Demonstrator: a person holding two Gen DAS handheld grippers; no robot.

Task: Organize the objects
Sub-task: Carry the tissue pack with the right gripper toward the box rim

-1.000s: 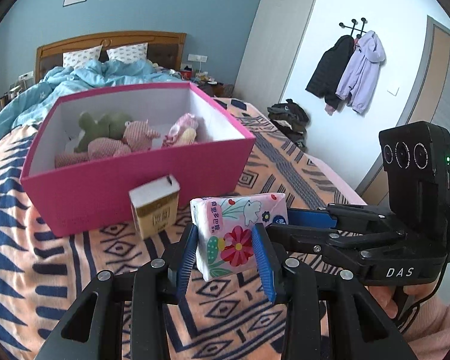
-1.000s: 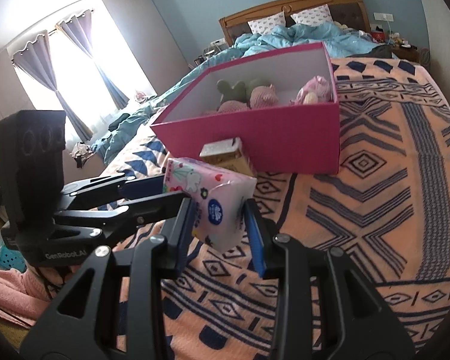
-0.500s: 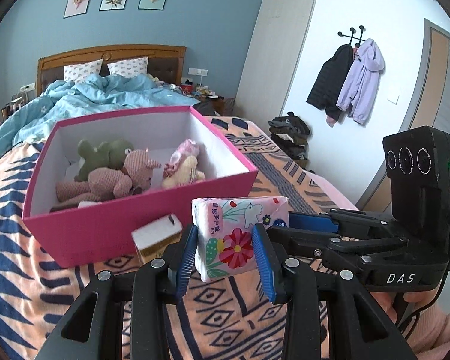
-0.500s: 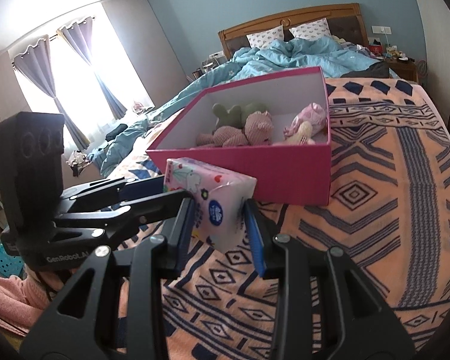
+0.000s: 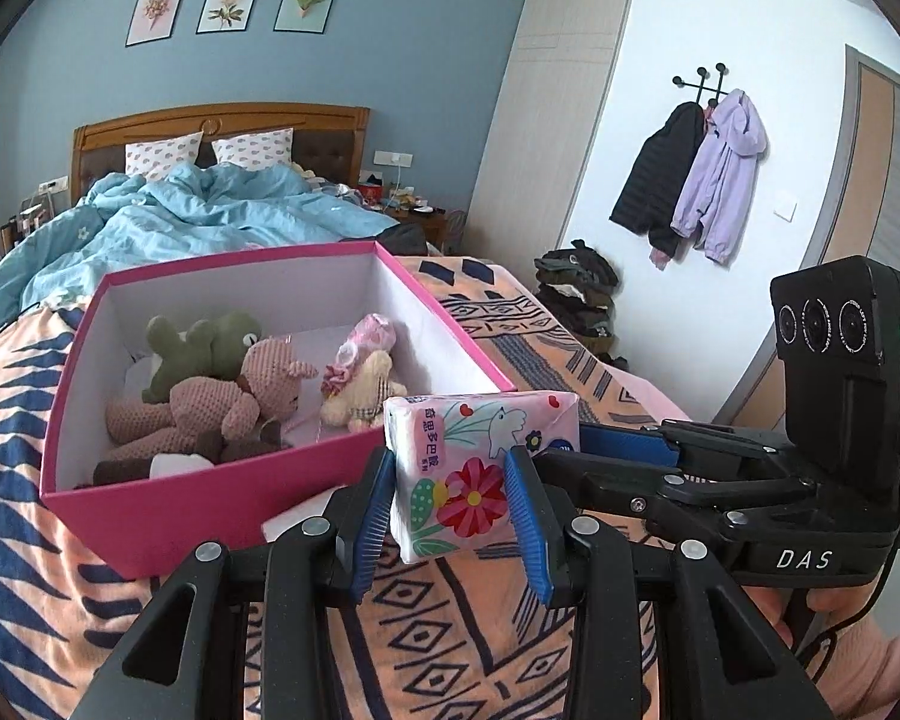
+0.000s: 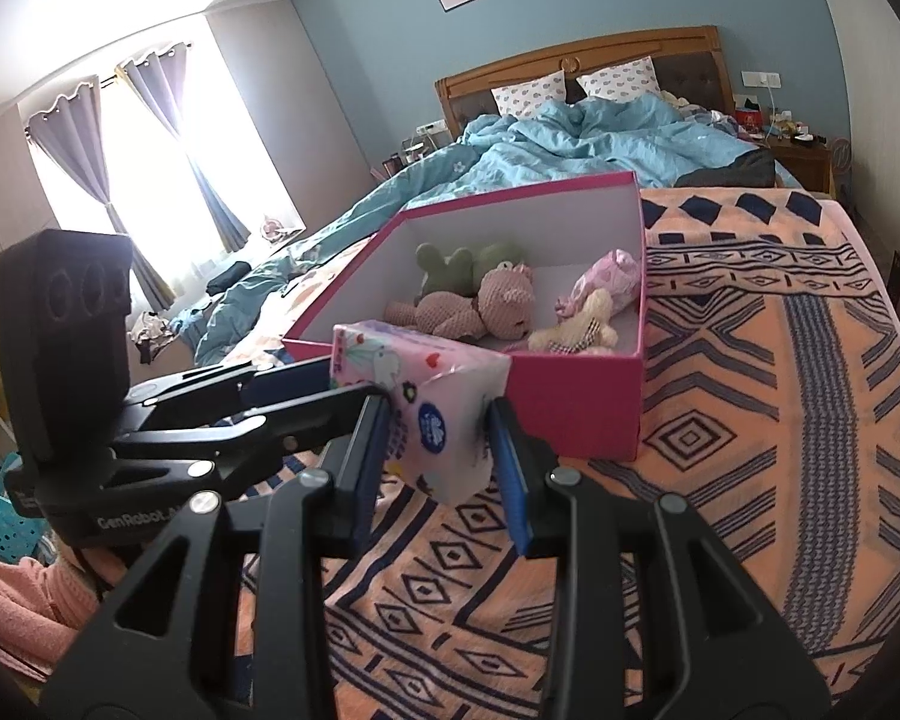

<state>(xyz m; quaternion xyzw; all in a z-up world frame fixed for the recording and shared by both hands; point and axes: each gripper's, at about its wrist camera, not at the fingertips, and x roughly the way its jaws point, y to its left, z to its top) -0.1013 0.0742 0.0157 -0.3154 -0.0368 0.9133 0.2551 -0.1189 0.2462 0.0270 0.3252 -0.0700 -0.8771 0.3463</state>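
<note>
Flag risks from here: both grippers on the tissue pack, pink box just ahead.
1. The tissue pack is soft and held by both the left gripper and the right gripper at opposite ends; uneven motion could twist or tear it.
2. It sits about level with the near wall of the pink box; it may catch the rim going in.
3. Plush toys fill much of the floor; the pack may land on them, tilted.

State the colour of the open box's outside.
Bright pink outside, white inside; clearest in the left wrist view.
</note>
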